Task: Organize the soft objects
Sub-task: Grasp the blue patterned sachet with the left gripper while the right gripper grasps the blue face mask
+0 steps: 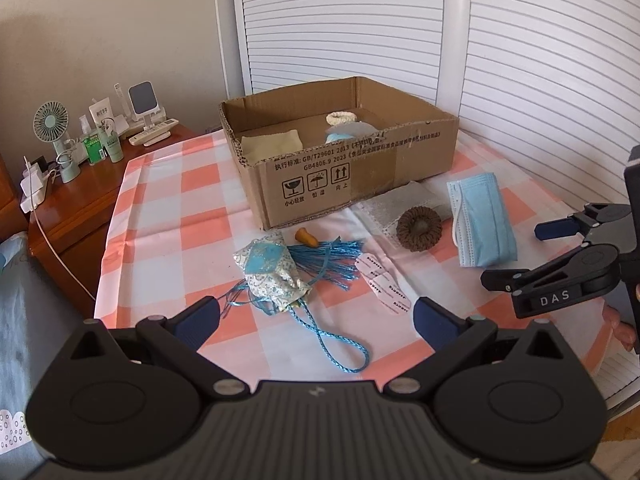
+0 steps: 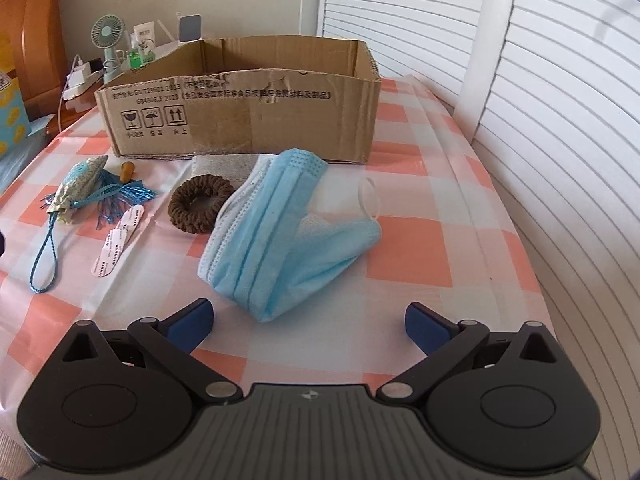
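The table [image 2: 420,240], under its pink-checked cloth, carries everything I work with; the box [image 1: 344,184] stands open at its far side and already holds a beige cloth [image 1: 272,144], a cream ring [image 1: 341,118] and something pale blue I cannot identify. Outside the box, nearest my right gripper [image 2: 308,322], lies the mask [image 2: 280,224], folded and rumpled, one ear loop lifted at its right edge; I judge this the piece in hand. My right jaws stand wide and empty, just short of the mask's near fold. To take it well, I would advance low and close on the thick folded end rather than on a loop, since a loop would let the body swing and snag the box wall, then lift clear of the near rim before lowering inside. My left gripper [image 1: 316,316] is likewise spread wide with nothing in it, poised over the sachet [image 1: 272,272], whose blue cord [image 1: 340,344] and tassel [image 1: 332,260] trail across the cloth; a grip on the padded body seems safest. Touching the mask's left side sits the scrunchie [image 2: 200,210], partly on a grey cloth [image 1: 416,200]. Two plasters [image 2: 120,240] and an orange plug [image 1: 306,237] are the smallest pieces left.
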A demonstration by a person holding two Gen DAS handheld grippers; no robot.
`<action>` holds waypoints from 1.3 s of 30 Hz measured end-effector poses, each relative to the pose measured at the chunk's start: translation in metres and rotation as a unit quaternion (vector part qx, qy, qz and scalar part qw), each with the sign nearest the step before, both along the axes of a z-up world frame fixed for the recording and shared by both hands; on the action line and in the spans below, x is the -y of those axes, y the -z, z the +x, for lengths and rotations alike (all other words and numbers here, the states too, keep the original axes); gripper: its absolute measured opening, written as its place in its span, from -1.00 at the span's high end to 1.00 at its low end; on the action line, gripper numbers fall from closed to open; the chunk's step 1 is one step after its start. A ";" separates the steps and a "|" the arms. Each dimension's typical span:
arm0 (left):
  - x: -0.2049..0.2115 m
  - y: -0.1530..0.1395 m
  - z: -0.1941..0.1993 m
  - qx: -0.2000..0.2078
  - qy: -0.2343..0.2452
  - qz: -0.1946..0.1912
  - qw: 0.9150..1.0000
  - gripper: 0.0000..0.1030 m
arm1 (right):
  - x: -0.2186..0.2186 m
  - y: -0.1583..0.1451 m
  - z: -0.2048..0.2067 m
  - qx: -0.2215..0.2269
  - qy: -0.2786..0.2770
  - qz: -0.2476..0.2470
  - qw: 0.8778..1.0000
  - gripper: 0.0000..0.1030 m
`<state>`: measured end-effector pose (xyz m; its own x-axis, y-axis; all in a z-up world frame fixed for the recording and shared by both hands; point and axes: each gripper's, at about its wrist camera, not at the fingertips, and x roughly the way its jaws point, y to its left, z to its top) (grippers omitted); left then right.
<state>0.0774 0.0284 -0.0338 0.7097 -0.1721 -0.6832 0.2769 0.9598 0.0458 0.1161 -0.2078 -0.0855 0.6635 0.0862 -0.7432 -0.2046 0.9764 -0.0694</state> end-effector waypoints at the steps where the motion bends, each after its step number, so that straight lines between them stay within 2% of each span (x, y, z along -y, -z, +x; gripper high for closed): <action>1: 0.000 0.001 0.002 -0.003 -0.004 0.002 1.000 -0.99 | -0.002 0.001 -0.001 0.002 -0.009 0.002 1.000 -1.00; 5: -0.004 0.006 0.015 -0.019 -0.025 0.005 0.999 -0.99 | -0.012 0.001 -0.002 0.013 -0.042 0.004 0.999 -1.00; 13: -0.008 0.019 0.049 -0.029 -0.044 0.007 0.999 -0.99 | -0.010 0.005 -0.002 0.035 -0.052 0.012 0.998 -1.00; 18: -0.010 0.033 0.076 -0.056 -0.062 -0.029 0.996 -0.99 | -0.010 0.006 -0.002 0.040 -0.054 0.012 0.998 -1.00; 22: -0.010 0.047 0.089 -0.066 -0.079 -0.042 0.994 -0.99 | -0.009 0.007 -0.003 0.045 -0.059 0.014 0.997 -1.00; 29: -0.017 0.050 0.089 -0.057 -0.108 -0.062 0.991 -0.99 | -0.006 0.010 -0.008 0.065 -0.064 0.019 0.996 -1.00; 33: -0.023 0.043 0.080 -0.041 -0.112 -0.098 0.988 -0.99 | -0.005 0.010 -0.008 0.068 -0.067 0.021 0.995 -1.00; 38: -0.020 0.041 0.080 -0.029 -0.130 -0.091 0.987 -0.93 | -0.004 0.011 -0.009 0.073 -0.072 0.022 0.995 -1.00; 39: -0.019 0.042 0.080 -0.030 -0.131 -0.091 0.987 -0.86 | -0.003 0.011 -0.009 0.073 -0.073 0.023 0.994 -1.00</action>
<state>0.1578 0.0475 -0.0756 0.7054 -0.1113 -0.7000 0.0144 0.9896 -0.1428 0.1071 -0.2043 -0.0962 0.7426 0.2205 -0.6324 -0.3350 0.9399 -0.0657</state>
